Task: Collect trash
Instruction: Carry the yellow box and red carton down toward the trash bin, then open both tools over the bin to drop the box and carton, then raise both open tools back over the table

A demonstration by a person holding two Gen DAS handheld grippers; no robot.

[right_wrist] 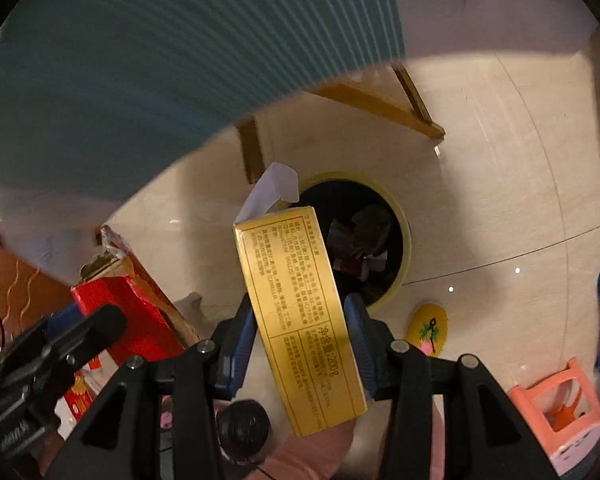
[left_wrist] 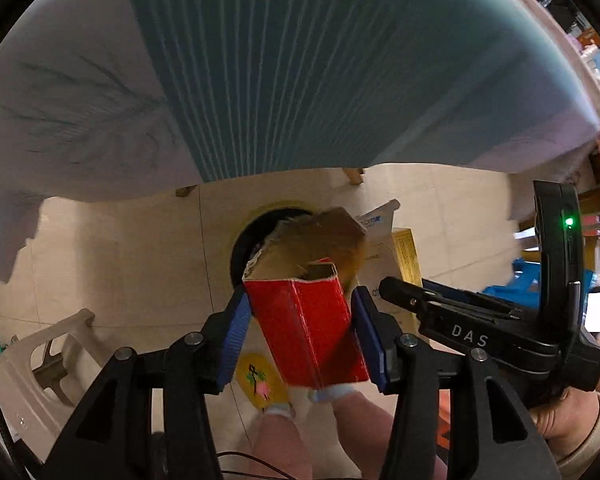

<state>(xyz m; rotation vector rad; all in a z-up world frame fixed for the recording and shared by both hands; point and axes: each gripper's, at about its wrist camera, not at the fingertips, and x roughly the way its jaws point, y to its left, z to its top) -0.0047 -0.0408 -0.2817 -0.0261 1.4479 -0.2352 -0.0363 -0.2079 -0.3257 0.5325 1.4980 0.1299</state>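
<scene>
We look down on a pale tiled floor (right_wrist: 500, 184). Above it hangs the edge of a counter draped in a cloth (left_wrist: 300, 80), teal with fine stripes in the middle and white at its sides, with wooden legs (right_wrist: 380, 104) showing beneath. A round bin (right_wrist: 400, 216) with a yellowish rim stands on the floor just past the counter's edge, already holding crumpled wrappers.

Our left tongs (left_wrist: 300, 320) are clenched on a red carton (left_wrist: 308, 328) with a torn, open top, held above the bin's near rim. Our right tongs (right_wrist: 300, 328) are clenched on a yellow box (right_wrist: 296, 312) printed with small text, its white flap raised, held at the bin's left rim.

The left view alone shows a beige plastic stool (left_wrist: 48, 360) at the left, blue plastic pieces at the right edge, and a hand (left_wrist: 568, 412) on the right tool's handle. The right view alone shows the inside of the bin, a pink stool (right_wrist: 560, 412) at the lower right and a blue object beyond it. A yellow slipper (right_wrist: 428, 328) with a pink and green motif shows in both, on the floor just before the bin.
</scene>
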